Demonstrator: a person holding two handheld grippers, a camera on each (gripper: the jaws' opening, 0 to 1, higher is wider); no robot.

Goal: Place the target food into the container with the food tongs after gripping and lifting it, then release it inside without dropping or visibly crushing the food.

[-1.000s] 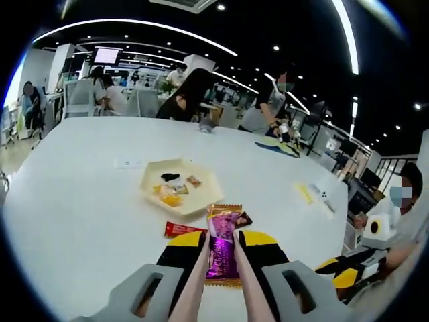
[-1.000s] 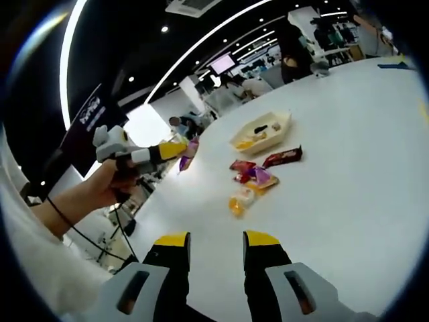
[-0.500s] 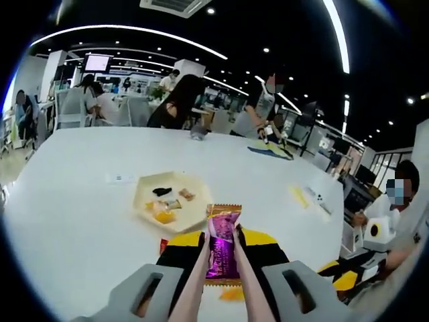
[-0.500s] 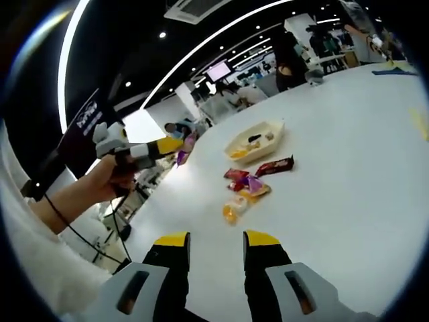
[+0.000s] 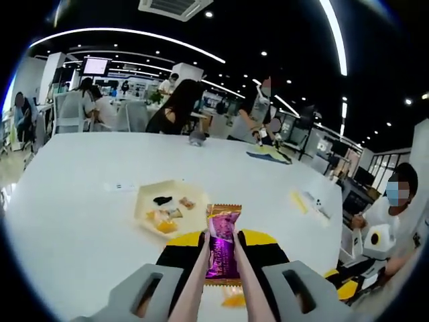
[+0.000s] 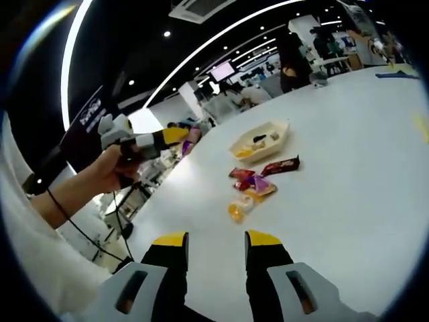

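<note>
Lifted higher since a second ago, the purple snack (image 5: 222, 245) stays pinched lengthwise in tongs (image 5: 201, 282) clamped by the left gripper (image 5: 221, 249). Tray (image 5: 143, 198) lies just upper left on the tabletop (image 5: 74, 168). Right gripper (image 6: 214, 249) hangs released.

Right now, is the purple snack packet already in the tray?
No. The purple packet is held in tongs above the table; the tray lies beyond it.

Two gripper cameras over one large white round table (image 5: 80, 221)

The left gripper view looks from above and near across the table at the pale hexagonal tray (image 5: 167, 208), the room behind. The right gripper view faces the same tray (image 6: 263, 139) from farther back and lower. Both share the tray and the table around it.
</note>
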